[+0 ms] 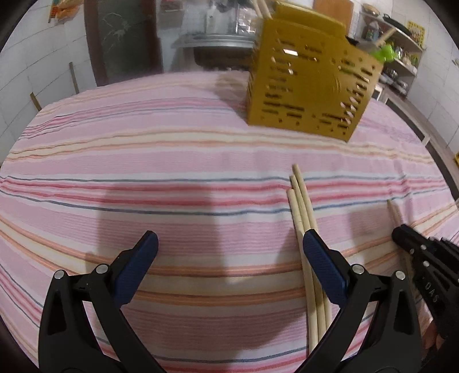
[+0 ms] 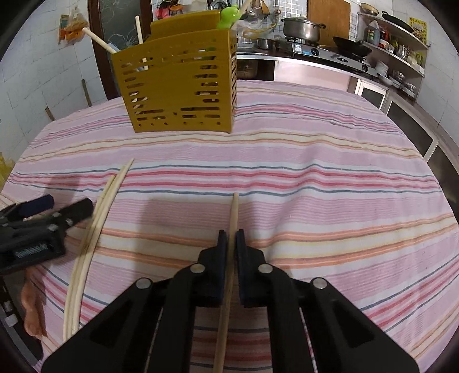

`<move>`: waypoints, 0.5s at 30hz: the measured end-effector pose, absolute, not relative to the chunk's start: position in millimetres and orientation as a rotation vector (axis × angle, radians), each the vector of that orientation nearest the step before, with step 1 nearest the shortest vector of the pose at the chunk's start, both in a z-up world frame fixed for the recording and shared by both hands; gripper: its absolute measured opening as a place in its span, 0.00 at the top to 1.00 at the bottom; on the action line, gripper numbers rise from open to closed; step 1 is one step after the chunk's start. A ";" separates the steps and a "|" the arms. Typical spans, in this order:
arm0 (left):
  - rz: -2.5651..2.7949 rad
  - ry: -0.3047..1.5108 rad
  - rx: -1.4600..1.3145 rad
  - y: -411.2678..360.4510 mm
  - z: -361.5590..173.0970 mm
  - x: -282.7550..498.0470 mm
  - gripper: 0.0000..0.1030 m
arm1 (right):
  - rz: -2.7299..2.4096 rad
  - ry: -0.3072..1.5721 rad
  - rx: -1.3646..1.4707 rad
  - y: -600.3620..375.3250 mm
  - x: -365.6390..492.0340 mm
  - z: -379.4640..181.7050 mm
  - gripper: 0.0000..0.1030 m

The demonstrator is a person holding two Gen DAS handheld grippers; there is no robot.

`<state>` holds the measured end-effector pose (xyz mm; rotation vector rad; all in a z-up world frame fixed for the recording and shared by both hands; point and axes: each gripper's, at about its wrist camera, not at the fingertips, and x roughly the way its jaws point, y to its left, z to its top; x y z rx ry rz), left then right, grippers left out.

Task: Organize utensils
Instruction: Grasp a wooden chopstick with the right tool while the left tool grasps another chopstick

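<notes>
Nearest, the right gripper (image 2: 231, 238) is pinched tight on a single chopstick (image 2: 233, 212), pads pressed vs. the stick w/ its tip poking out ahead over the striped tablecloth (image 2: 315, 183). The left gripper (image 1: 229, 246) is spread wide, nothing between the pads; its right finger sits across a bundle of loose chopsticks (image 1: 301, 206) lying on the cloth, so the bundle is under/beside that finger, not in the gap. Further back stands the yellow slotted utensil holder (image 2: 183, 86), upright on the cloth, w/ a few sticks and a green utensil (image 2: 228, 17) already poking out the top; stove & shelves behind. Risks, as I judge it: the held stick is gripped near one end, so it may pivot or slip on the way to the holder; a tilted tip could catch a slot or the rim and tip the light holder; left finger may roll the bundle off-line.
</notes>
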<state>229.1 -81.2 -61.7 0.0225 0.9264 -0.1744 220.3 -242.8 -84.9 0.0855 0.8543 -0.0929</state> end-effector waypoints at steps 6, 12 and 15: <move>-0.173 0.917 0.040 -83.9 -61.7 226.8 0.05 | -0.087 0.846 0.094 -246.0 219.9 -86.0 0.93; -0.179 0.921 0.055 -85.7 -63.4 226.1 0.05 | -0.086 0.839 0.113 -247.4 217.1 -88.1 0.93; -0.178 0.935 0.081 -89.8 -66.0 227.2 0.05 | -0.086 0.839 0.124 -248.0 217.6 -88.5 0.93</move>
